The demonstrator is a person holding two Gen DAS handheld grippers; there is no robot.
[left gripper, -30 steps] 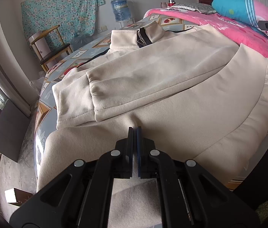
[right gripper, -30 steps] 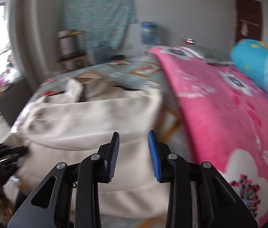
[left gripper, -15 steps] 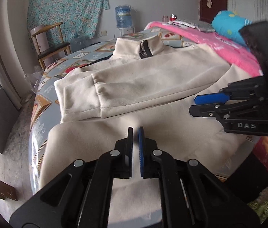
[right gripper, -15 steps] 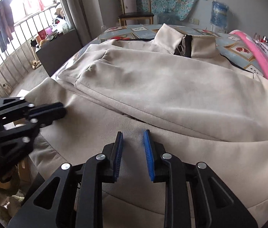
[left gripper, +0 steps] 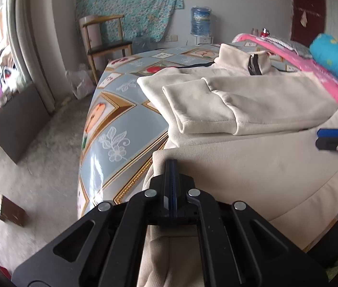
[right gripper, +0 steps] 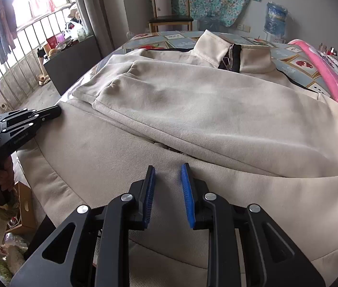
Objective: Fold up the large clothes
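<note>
The cream jacket (right gripper: pixel 193 110) lay spread across the patterned bed (left gripper: pixel 121 124), sleeves folded over its front, collar at the far end from both grippers. The left gripper (left gripper: pixel 171 167) was clenched tight at the jacket's near left hem corner; whether cloth was pinched between its pads could not be told. The right gripper (right gripper: pixel 167 179) hovered over the lower hem with its jaws partly apart, having just narrowed, gripping nothing, cloth showing beneath the gap. A pink blanket (right gripper: pixel 336 91) lay to the right gripper's right. A wooden chair (left gripper: pixel 104 38) stood beyond the bed.
</note>
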